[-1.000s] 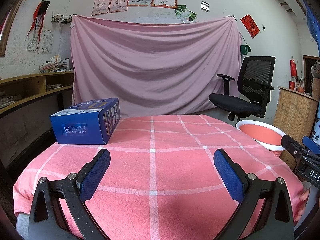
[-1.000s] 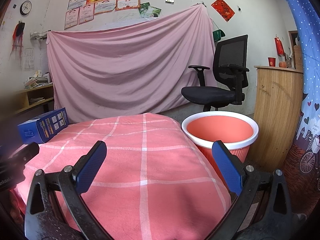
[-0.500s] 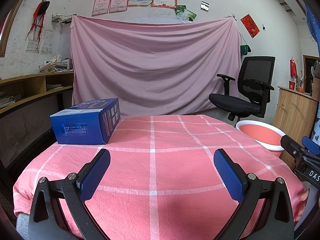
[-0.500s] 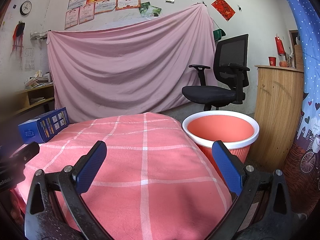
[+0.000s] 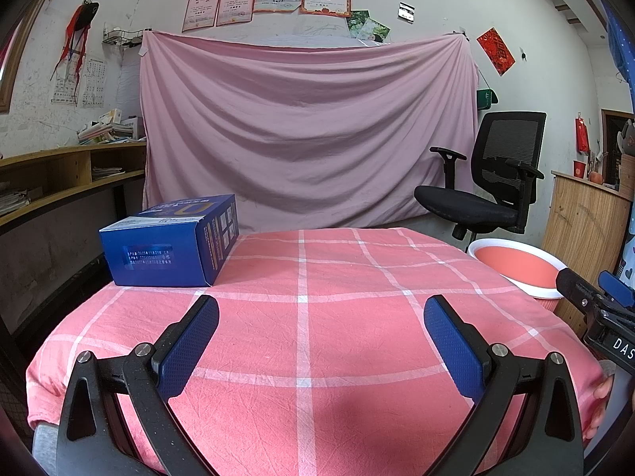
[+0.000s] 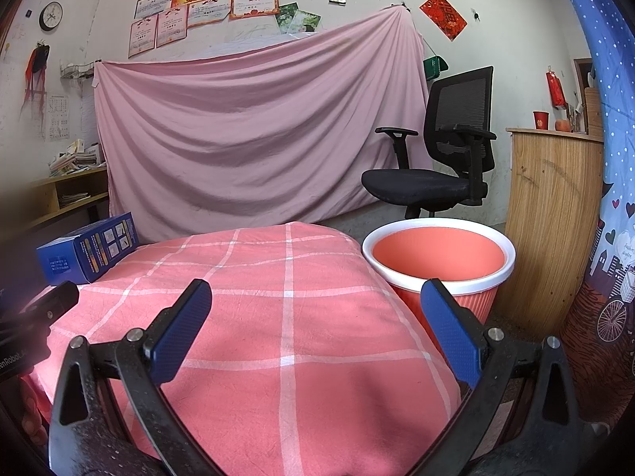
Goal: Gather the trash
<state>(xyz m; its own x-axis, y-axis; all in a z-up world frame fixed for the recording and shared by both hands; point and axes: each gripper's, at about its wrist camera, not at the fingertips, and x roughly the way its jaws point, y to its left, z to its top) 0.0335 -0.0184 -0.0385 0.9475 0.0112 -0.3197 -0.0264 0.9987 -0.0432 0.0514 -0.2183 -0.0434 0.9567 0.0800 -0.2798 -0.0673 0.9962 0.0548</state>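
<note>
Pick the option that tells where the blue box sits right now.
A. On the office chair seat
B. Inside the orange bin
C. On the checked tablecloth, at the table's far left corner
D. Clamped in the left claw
C: the blue box rests on the pink checked tablecloth at its far left corner, well ahead of the open, empty left claw, while the orange bin beside the table holds nothing visible.

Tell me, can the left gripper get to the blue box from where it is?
Probably yes. The left gripper is open and empty, and only bare checked tablecloth lies between it and the blue box, which sits ahead to its left.
</note>
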